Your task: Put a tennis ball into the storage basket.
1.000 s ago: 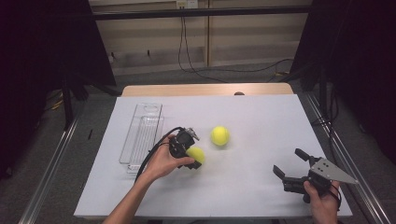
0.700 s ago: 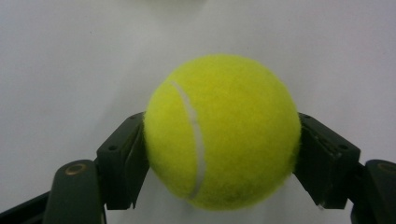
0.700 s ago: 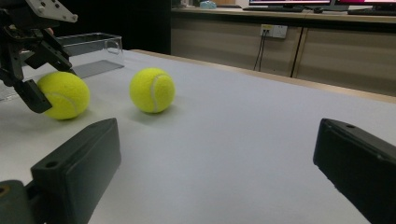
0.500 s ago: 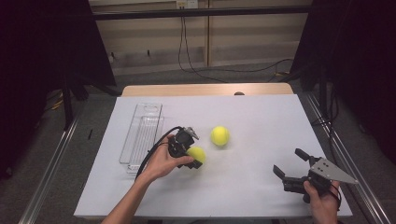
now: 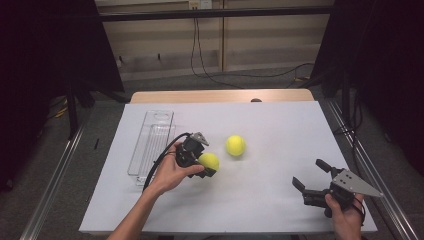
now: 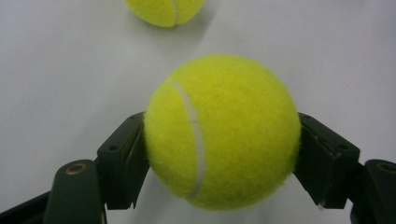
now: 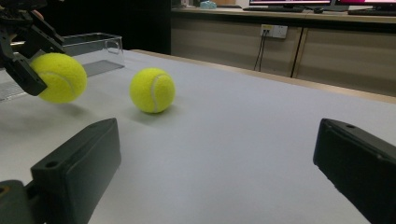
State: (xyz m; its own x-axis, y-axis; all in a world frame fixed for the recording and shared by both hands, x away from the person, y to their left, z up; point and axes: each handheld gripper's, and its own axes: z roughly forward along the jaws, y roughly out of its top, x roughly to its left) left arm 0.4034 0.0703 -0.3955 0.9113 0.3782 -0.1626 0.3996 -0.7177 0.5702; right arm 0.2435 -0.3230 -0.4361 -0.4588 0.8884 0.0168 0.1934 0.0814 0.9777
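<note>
My left gripper (image 5: 208,163) is shut on a yellow tennis ball (image 5: 209,160) left of the table's middle. In the left gripper view its black jaws press on both sides of that ball (image 6: 222,130). In the right gripper view the held ball (image 7: 58,77) hangs just off the white surface, with its shadow under it. A second tennis ball (image 5: 235,145) lies loose on the table a little to the right and farther back, also seen as the second ball (image 6: 163,9) (image 7: 152,90). My right gripper (image 5: 309,173) rests near the front right corner, open, with nothing between its jaws (image 7: 215,154).
A long clear plastic tray (image 5: 152,145) lies on the left side of the white table (image 5: 280,125), its far wall seen as the tray (image 7: 88,42). A black cable trails from the left gripper toward the front edge. Bare white surface lies between the two grippers.
</note>
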